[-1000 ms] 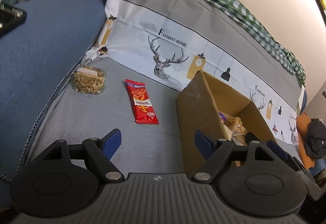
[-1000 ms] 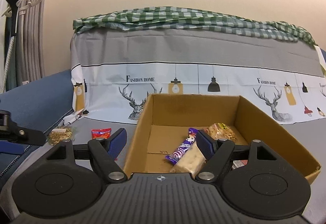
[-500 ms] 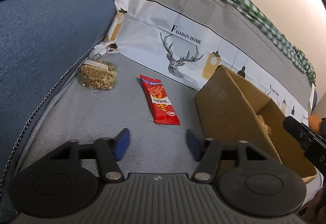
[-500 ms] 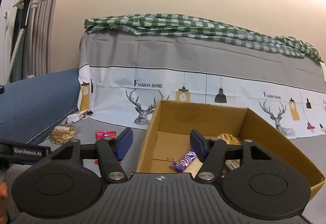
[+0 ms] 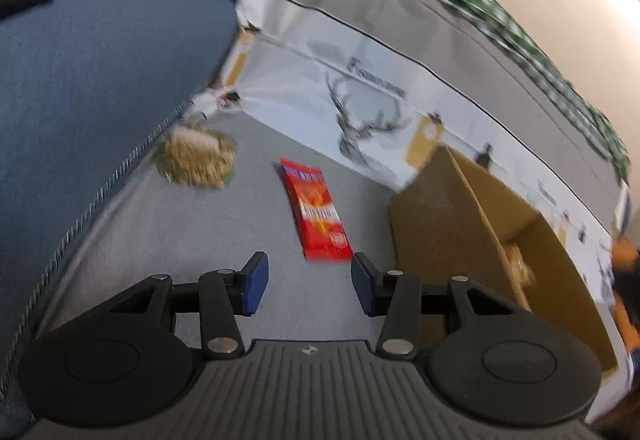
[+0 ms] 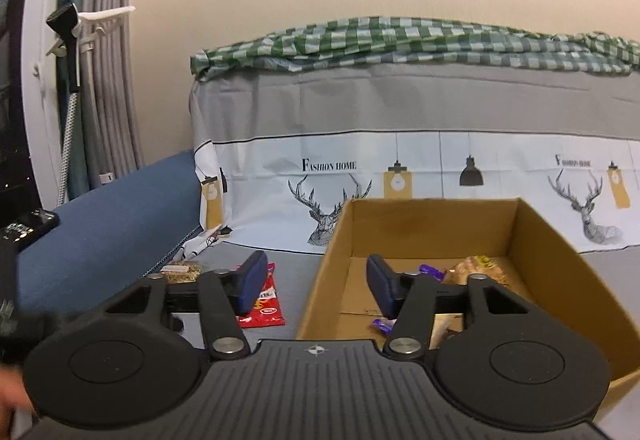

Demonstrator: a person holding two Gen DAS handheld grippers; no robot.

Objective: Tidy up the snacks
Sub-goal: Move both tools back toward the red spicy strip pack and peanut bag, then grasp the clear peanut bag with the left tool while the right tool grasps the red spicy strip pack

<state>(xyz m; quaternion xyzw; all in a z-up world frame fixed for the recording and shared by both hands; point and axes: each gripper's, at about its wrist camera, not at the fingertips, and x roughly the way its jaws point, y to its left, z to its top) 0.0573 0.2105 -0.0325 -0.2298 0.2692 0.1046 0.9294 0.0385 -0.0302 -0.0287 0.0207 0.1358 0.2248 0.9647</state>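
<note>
A red snack packet lies flat on the grey cover, just ahead of my open, empty left gripper. A clear bag of brown nuts lies further left by the blue cushion. The open cardboard box stands to the right. In the right wrist view the box holds a purple wrapper and a bagged pastry. My right gripper is open and empty, over the box's left wall. The red packet and the nut bag show there too.
A blue cushion rises on the left with a dark phone on it. A deer-print cloth covers the backrest, with a green checked cloth on top. Curtains and a white bracket stand at left.
My left gripper has swung left from the box and closed in on the red packet, its fingers narrower than a second ago. My right gripper has drawn back and left a little.
</note>
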